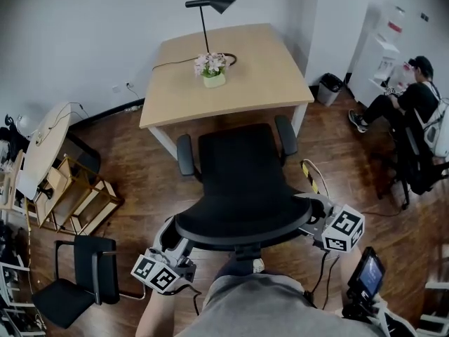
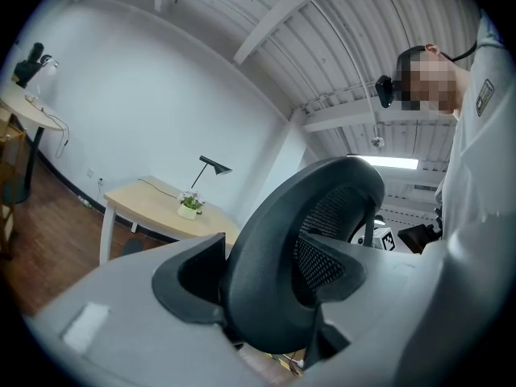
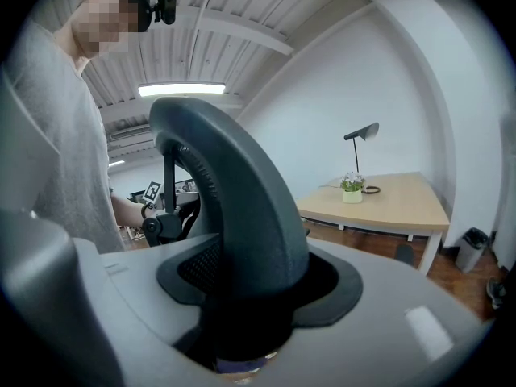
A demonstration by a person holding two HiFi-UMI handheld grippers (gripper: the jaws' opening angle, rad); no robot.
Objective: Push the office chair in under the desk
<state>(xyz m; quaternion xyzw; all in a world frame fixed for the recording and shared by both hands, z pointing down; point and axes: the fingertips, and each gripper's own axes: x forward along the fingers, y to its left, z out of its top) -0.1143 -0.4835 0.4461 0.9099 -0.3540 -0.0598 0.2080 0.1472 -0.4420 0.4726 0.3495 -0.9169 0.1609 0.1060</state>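
Black and mesh-backed, the office chair (image 1: 242,181) is seen facing the wooden desk (image 1: 224,83), with its seat front and armrests near the desk's near edge but not yet under the top. The push is judged to be under way. It is best done with both sides driven evenly, so that the chair is kept square to the desk and rolled in between the legs. The force should be kept level, lest the back be tipped. Whether the armrests will pass under the top cannot be told. The curved top rim of the back is clamped at both ends: the left gripper (image 1: 170,239) is closed on its left side and the right gripper (image 1: 313,215) on its right, with the rim filling the gap between each pair of jaws. A potted flower (image 1: 212,70) and a lamp (image 1: 209,9) stand well back on the desk
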